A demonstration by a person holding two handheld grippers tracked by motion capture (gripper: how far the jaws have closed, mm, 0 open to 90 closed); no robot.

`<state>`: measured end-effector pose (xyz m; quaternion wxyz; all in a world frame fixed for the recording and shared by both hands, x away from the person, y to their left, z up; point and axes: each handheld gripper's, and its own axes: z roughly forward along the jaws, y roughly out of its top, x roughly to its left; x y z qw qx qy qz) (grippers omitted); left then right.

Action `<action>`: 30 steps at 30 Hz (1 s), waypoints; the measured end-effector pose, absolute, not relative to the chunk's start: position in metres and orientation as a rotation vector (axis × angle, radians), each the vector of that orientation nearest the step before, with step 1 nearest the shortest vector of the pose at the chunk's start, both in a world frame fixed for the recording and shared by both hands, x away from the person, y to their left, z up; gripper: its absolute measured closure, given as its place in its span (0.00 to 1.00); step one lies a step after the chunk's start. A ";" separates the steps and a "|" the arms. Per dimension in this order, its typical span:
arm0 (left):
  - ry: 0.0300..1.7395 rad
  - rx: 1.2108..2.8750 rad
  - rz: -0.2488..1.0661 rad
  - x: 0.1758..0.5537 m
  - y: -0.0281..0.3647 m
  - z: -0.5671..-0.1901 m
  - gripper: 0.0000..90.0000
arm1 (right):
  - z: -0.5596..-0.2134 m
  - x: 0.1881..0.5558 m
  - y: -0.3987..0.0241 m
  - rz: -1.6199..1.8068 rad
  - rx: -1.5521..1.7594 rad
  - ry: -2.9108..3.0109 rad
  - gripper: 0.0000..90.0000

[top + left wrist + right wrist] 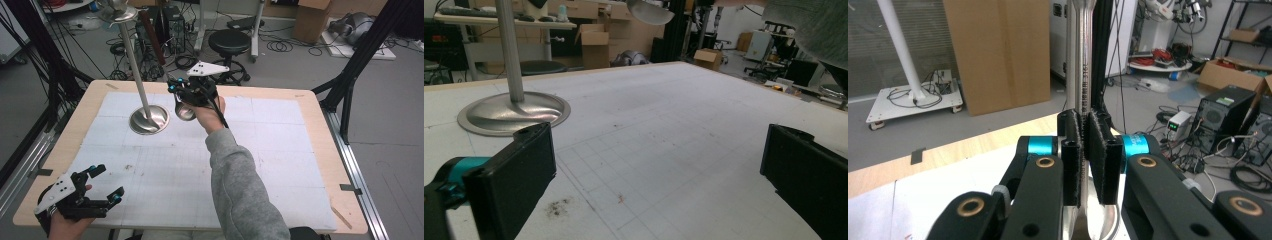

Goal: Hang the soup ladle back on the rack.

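Ladle (pixel 184 112) is hanging above the counter (pixel 310 130), just beside the steel stand (pixel 148 120); the right claw (pixel 1083 150) is pinching its handle. The left claw (pixel 106 185) is resting spread at the near counter corner, holding nothing.

A stand (pixel 148 119) is set on the table (pixel 320 150), towards its far edge and left of the middle. A ladle (pixel 184 111) is held above the table just to the right of the stand's base, clamped in the right gripper (pixel 192 90). The left gripper (pixel 100 186) is placed at the near left corner, well apart from both.
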<state>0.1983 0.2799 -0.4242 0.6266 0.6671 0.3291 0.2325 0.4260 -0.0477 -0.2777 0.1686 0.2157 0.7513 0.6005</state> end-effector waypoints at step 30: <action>0.756 1.513 0.556 0.195 0.284 -0.423 0.02 | -0.281 0.436 -0.029 1.667 0.657 2.183 0.94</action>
